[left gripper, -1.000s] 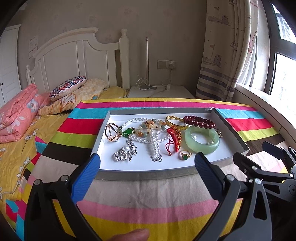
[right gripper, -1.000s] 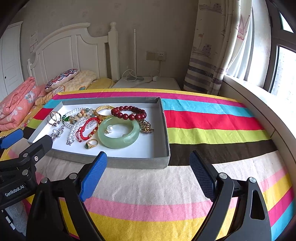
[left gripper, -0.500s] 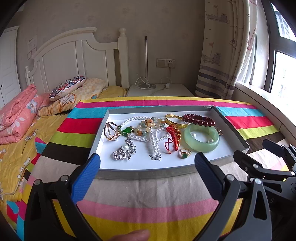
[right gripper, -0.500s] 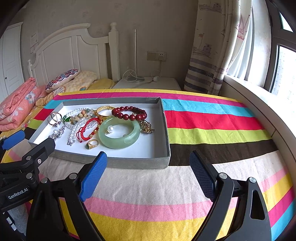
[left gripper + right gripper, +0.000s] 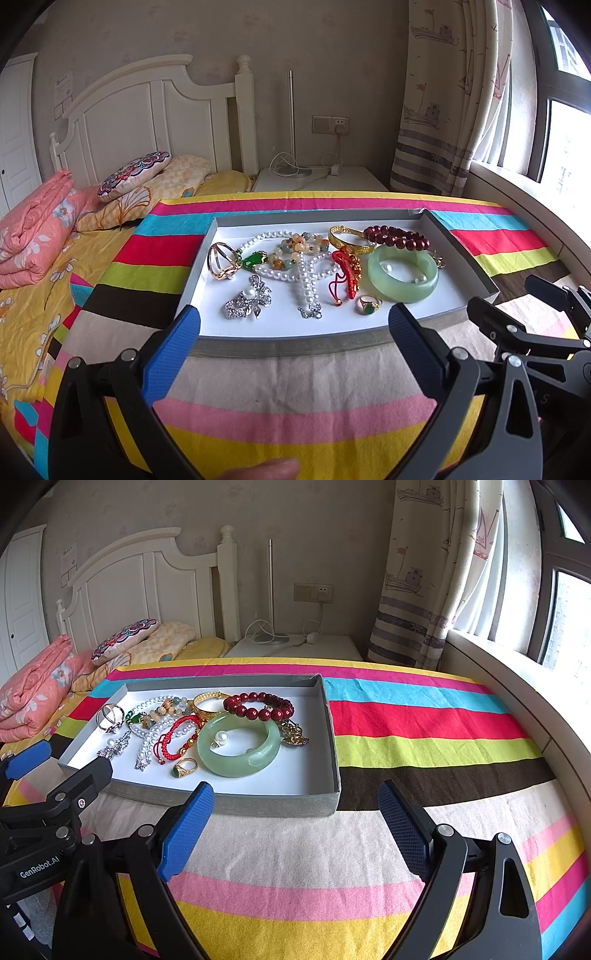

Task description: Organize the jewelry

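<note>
A grey tray (image 5: 295,347) (image 5: 258,806) with a white floor lies on the striped cloth (image 5: 295,398). It holds a jade bangle (image 5: 376,269) (image 5: 236,770), a dark red bead bracelet (image 5: 397,236) (image 5: 240,709), a gold bangle (image 5: 354,250), a pearl necklace (image 5: 306,273), a red cord bracelet (image 5: 347,269), a silver brooch (image 5: 247,301) and a gold ring with a green stone (image 5: 369,304) (image 5: 184,768). My left gripper (image 5: 293,321) hovers open at the tray's near wall. My right gripper (image 5: 295,794) stands open off the tray's near right corner. Nothing is between either pair of fingers.
The bed (image 5: 44,295) with pillows (image 5: 133,173) and a folded pink quilt (image 5: 33,229) lies to the left. A white nightstand (image 5: 317,177) with a lamp and cables stands behind. Curtain (image 5: 413,590) and window sill (image 5: 517,672) close the right side. Striped cloth (image 5: 443,746) stretches right of the tray.
</note>
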A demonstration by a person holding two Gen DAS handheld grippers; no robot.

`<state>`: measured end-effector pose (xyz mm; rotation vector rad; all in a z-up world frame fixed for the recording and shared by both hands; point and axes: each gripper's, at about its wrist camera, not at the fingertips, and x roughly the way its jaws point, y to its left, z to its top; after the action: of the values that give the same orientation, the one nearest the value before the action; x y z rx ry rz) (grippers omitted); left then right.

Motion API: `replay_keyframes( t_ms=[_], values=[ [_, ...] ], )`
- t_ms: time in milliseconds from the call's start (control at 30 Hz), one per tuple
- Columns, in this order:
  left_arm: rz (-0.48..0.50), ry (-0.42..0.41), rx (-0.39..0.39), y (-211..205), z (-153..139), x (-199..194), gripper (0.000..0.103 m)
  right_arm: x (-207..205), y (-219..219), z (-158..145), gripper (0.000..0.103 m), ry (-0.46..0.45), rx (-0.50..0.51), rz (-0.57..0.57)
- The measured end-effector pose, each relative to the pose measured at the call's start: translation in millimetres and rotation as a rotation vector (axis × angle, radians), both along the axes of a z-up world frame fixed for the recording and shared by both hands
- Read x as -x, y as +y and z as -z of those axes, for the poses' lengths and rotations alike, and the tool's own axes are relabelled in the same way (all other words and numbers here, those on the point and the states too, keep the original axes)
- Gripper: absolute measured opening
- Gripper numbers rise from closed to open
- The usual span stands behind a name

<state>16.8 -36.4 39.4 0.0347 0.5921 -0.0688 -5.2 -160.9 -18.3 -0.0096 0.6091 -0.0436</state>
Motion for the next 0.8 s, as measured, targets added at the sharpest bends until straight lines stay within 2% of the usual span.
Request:
replay_keyframes(
  t_ms=[633,800],
  values=[
    [-0.022,-0.016,-0.023,3.3,0.0,2.7,0.101,-0.3,0.8,-0.5,0.086,-0.001,-0.003,-0.002],
    [-0.038,-0.011,0.002,9.0,-0.3,1.6,0.101,-0.4,4.8,-2.7,0.086,-0.005,-0.005,-0.005]
  ],
)
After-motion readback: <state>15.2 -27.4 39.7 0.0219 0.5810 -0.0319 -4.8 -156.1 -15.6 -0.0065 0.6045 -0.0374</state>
